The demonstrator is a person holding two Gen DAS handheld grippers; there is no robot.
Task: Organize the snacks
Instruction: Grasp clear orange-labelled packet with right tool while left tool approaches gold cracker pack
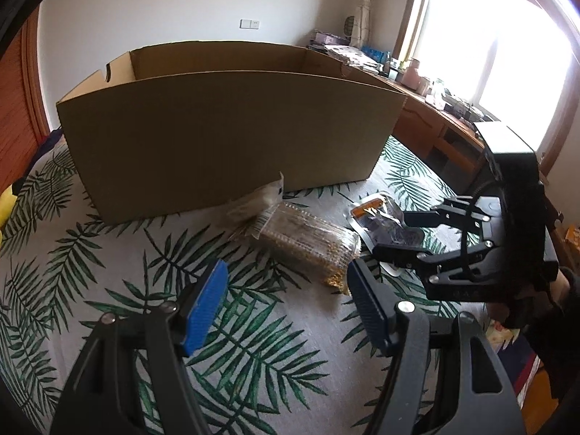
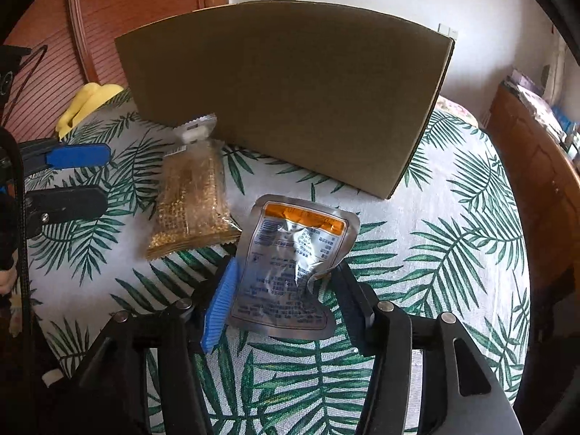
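1. Snacks: 2 packets visible, both on the leaf-print bed cover (image 2: 453,239) in front of the cardboard box (image 1: 224,130).
2. Silver pouch (image 2: 293,272) with orange band sits between the fingers of the right gripper (image 2: 286,290). Its lower corner is crumpled against the right finger, so the jaws look clamped on it. Judgement: gripped at the near end so the far end can go over the box wall first.
3. Whether the pouch is already off the cover cannot be told; it tilts up toward the camera.
4. Clear bag of golden pieces (image 2: 192,203) lies flat just left of the pouch, its sealed top touching or nearly touching the box's near wall. Nothing holds it.
5. Left gripper (image 1: 286,308): jaws apart, holding nothing, pointed at the clear bag. Judgement: staged for that bag next.
6. Box stands open-topped at the far side; interior not visible. Judgement: it is the destination, placed within reach of both grippers.
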